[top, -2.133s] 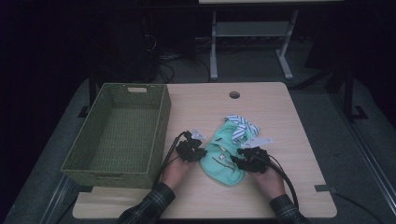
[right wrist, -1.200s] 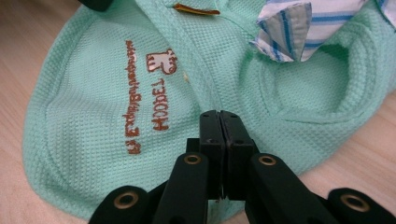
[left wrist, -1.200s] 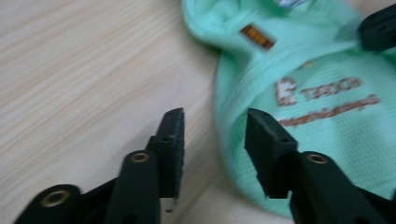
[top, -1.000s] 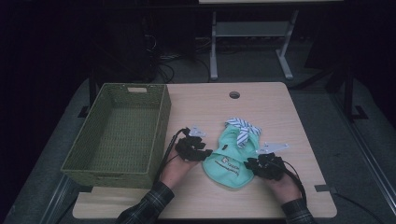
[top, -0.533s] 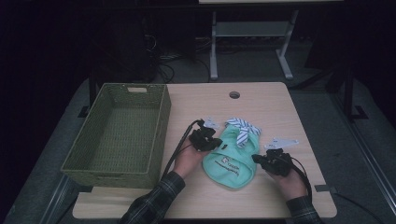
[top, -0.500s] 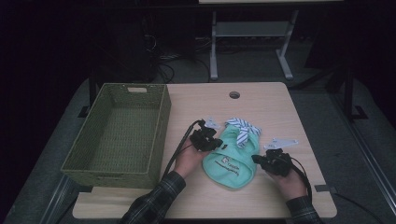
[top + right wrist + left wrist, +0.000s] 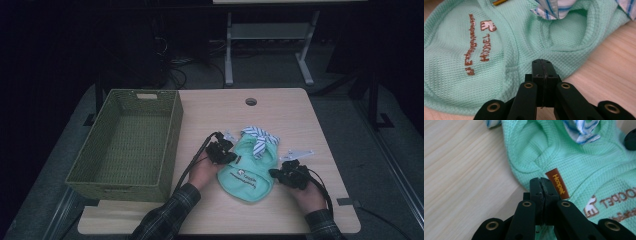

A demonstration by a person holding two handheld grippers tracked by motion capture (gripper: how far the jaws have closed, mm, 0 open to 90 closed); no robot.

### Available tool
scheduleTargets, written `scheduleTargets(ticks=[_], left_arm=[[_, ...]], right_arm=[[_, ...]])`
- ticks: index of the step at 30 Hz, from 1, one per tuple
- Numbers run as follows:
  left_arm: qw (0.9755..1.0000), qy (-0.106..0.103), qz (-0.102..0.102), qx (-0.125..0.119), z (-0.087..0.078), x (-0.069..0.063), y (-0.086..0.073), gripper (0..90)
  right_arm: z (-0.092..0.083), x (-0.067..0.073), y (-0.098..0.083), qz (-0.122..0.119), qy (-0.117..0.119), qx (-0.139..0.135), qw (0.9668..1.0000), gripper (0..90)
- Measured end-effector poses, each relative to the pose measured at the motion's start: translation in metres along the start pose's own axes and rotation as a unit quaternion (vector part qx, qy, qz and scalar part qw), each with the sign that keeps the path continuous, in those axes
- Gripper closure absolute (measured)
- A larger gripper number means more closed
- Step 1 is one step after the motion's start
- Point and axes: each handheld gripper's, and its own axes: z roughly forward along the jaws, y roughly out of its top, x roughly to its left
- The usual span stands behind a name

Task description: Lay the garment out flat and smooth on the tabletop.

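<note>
**On the wooden table: both grippers pinched shut at the edges of a green garment**

Near the middle of the table, slightly toward the person's side, lies a small mint-green garment, spread flat, with a blue-and-white striped bow at its far end and brown lettering across the middle. At its left edge sits the left gripper, jaws having just closed and now pressed together; seen from the left gripper view, tips meeting right at the hem, just beside a small brown label, with green knit gathered against them. At the garment's right edge sits the right gripper, jaws likewise having just closed and now tight together; seen from the right gripper view, tips lying on the green fabric close to its border, bare wood just beyond. Whether cloth is truly caught between either pair cannot be told for sure. Left of the garment, well apart from it, stands an open woven basket of olive green, reaching to the table's left edge.
</note>
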Motion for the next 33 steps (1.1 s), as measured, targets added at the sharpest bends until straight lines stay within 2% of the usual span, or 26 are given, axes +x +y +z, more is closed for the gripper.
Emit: scheduleTargets(ticks=[4,9,17,21,25,29,33], left_arm=[[1.0,-0.004,-0.005,0.0,-0.003,0.0,-0.004,88.4],[0.9999,-0.014,-0.003,0.006,-0.009,-0.007,-0.011,88.9],[0.9996,-0.025,0.002,0.013,-0.021,-0.02,-0.026,89.4],[0.9994,-0.029,0.004,0.016,-0.026,-0.027,-0.032,89.4],[0.9992,-0.033,0.007,0.02,-0.031,-0.033,-0.037,89.3],[0.9991,-0.036,0.007,0.023,-0.034,-0.035,-0.041,89.3],[0.9989,-0.04,0.004,0.022,-0.035,-0.036,-0.041,88.6]], right_arm=[[-0.001,-0.003,0.0,-0.004,-0.007,0.001,1.0,90.0],[-0.002,-0.006,0.001,-0.003,-0.02,0.005,0.9998,90.0],[0.002,-0.011,0.005,-0.004,-0.017,0.006,0.9998,90.0],[0.002,-0.008,0.005,-0.005,-0.008,0.009,0.9999,90.0],[0.0,0.0,0.004,-0.016,0.004,0.017,0.9997,90.0],[-0.002,0.006,0.002,-0.029,0.01,0.022,0.9993,90.0],[-0.002,0.008,0.001,-0.032,0.013,0.024,0.9991,89.9]])
